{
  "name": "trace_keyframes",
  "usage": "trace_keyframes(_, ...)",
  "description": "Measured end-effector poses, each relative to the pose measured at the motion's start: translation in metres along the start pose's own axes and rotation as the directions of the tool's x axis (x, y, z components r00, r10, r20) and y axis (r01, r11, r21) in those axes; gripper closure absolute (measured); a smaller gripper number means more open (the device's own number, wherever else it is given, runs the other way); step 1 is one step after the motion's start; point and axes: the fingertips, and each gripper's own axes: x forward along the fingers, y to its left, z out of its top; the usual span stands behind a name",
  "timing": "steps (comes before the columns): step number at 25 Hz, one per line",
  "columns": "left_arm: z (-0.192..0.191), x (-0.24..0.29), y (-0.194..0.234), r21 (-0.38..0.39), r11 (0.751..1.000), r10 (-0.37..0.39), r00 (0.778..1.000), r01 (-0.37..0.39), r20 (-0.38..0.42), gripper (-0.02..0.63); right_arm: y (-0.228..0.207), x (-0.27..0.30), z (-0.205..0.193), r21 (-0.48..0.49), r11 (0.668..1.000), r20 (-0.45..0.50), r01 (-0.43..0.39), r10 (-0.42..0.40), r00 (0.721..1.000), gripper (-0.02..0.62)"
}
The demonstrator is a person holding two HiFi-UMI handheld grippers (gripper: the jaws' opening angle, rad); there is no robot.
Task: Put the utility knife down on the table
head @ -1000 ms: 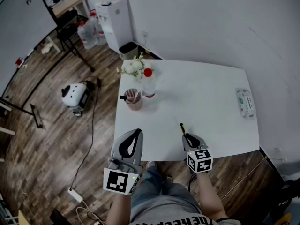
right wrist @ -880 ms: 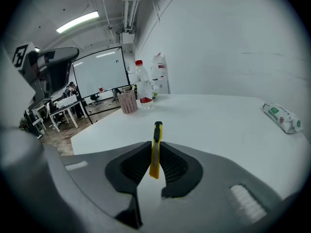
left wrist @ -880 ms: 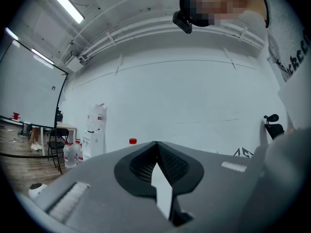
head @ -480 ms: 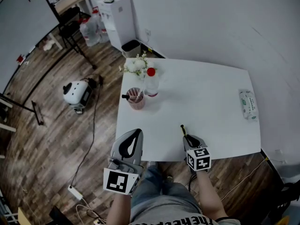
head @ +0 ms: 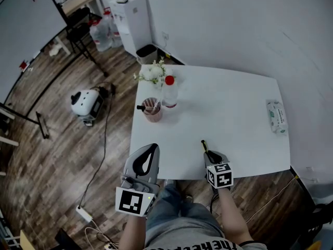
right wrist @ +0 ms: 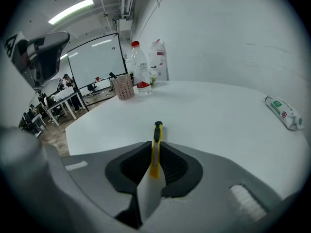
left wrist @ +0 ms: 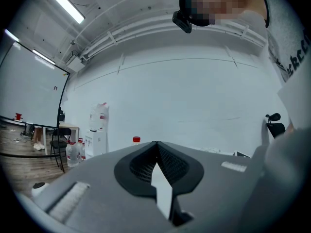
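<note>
Right tool (head: 208, 153) lower, knife (right wrist: 156, 134) by table (head: 156, 158) edge

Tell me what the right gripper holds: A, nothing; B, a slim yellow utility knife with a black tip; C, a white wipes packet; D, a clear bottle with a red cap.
B: in the right gripper view, the right gripper has its jaws shut on the slim yellow utility knife, whose black tip pokes out ahead of them.

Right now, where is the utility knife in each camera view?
Head view: utility knife low centre, sticking forward from the right claw.
Left gripper view: not in it.
Right gripper view: centre, clamped between the jaws.
Shared landmark: red-capped bottle, upper left in the right gripper view.
</note>
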Motion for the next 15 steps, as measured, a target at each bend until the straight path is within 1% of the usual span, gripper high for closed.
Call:
trace_keyframes(3,0.0008,-0.0012,0.0004,-0.002,1.000,-0.002,1.000,0.002,0.003,0.600,0.0011,0.0018,-0.0031,-0.002,1.000,-0.019,0.001,-0.001,1.000,0.541)
trace_keyframes(6,-0.0031,-0.0021,0.0011,0.006,1.000,0.000,1.000,0.000,-0.027,0.600,0.0006,0.0029,-0.0042,-0.009,1.000,-0.026,0.004,-0.004,1.000,0.541)
trace_keyframes(10,0.0006,-0.0026,0.0006,0.008,1.000,-0.003,1.000,0.004,-0.015,0.600,0.0012,0.0033,-0.0033,-0.019,1.000,-0.028,0.009,-0.010,1.000,0.538)
trace_keyframes(12,0.0003,-0.0033,-0.0004,0.009,1.000,-0.007,1.000,0.007,-0.016,0.600,0.0011,0.0026,-0.0021,-0.015,1.000,-0.015,0.010,-0.010,1.000,0.537)
trace_keyframes(15,0.0033,-0.0037,-0.0033,0.010,1.000,-0.015,1.000,0.015,0.005,0.600,0.0002,-0.0007,-0.0005,-0.007,1.000,0.009,0.011,-0.011,1.000,0.537)
